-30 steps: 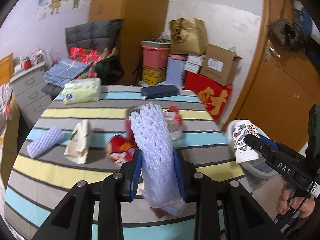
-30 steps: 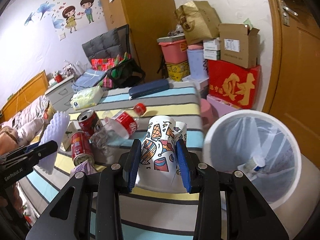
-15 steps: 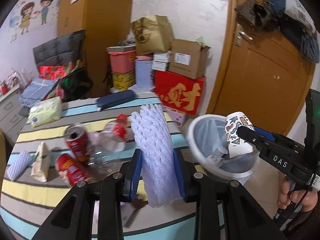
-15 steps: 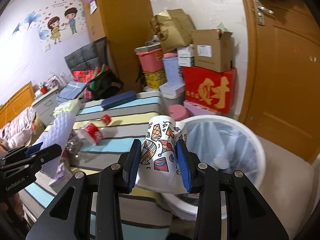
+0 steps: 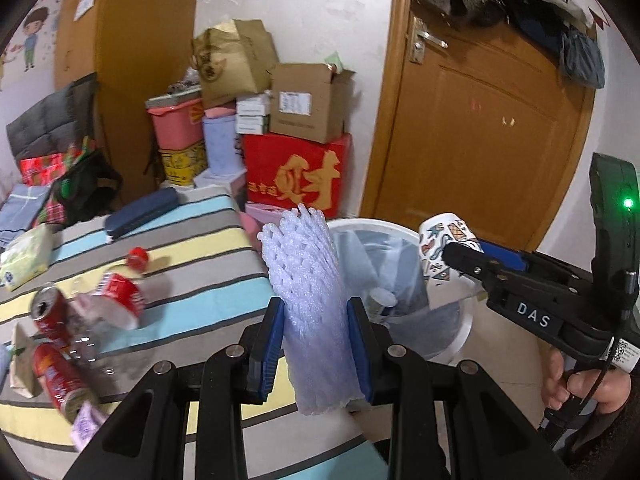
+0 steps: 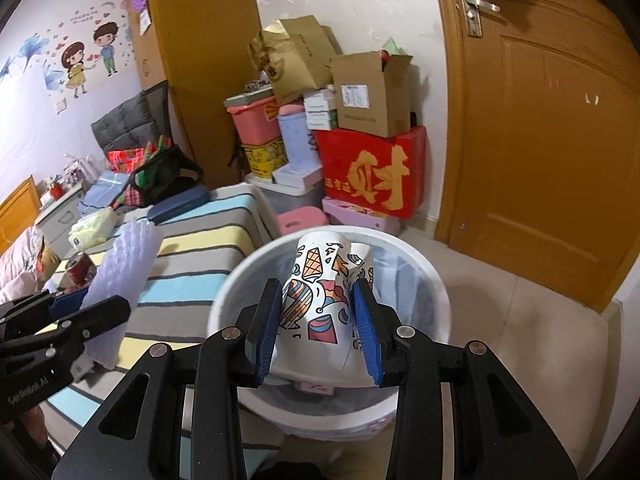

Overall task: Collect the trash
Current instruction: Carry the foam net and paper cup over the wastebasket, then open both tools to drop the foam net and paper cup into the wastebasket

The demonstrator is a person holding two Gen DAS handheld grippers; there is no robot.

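Note:
My left gripper is shut on a white foam net sleeve, held upright near the table's right edge, just left of the white bin. In the right wrist view that foam sleeve and the left gripper show at the left. My right gripper is shut on a crushed paper cup with colourful drawings, held directly over the bin. From the left wrist view the cup hangs above the bin's far rim, with the right gripper behind it.
On the striped tablecloth lie red cans, a crushed plastic bottle, a tissue pack and a dark blue case. Stacked boxes stand behind the bin. A wooden door is at the right. The bin holds a liner and some trash.
Both grippers have swung to the right, from over the table toward the bin. The cup now hangs over the bin's opening; the foam sleeve has come to the table's edge beside it.

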